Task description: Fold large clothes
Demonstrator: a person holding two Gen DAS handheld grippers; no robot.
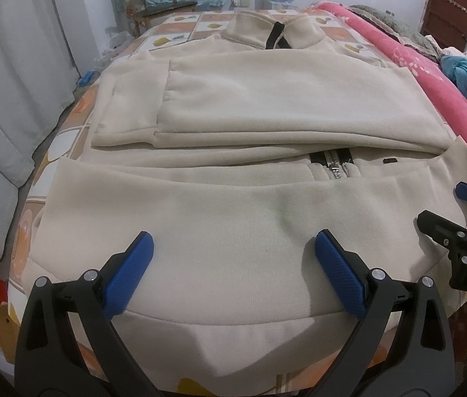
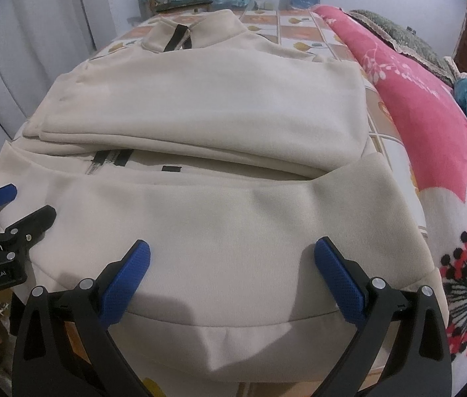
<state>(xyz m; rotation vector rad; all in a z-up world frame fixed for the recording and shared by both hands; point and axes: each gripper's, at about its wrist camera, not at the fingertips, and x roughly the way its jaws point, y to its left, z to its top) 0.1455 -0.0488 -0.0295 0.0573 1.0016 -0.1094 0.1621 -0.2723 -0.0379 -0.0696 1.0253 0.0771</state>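
- The cream zip-up jacket (image 1: 233,106) lies flat on the checked bedsheet (image 1: 180,29), sleeves folded across its chest, collar at the far end.
- The left gripper (image 1: 233,248) hangs over the near hem, jaws spread wide, holding nothing.
- The right gripper (image 2: 231,251) is likewise wide open and empty, above the hem.
- A pink floral blanket (image 2: 431,125) lies just beside the jacket, perhaps touching it.

Bed (image 1: 68,125): orange-and-white checked sheet
On it: cream zip sweatshirt (image 1: 233,106), sleeves folded across
Right edge: pink floral blanket (image 2: 431,125)
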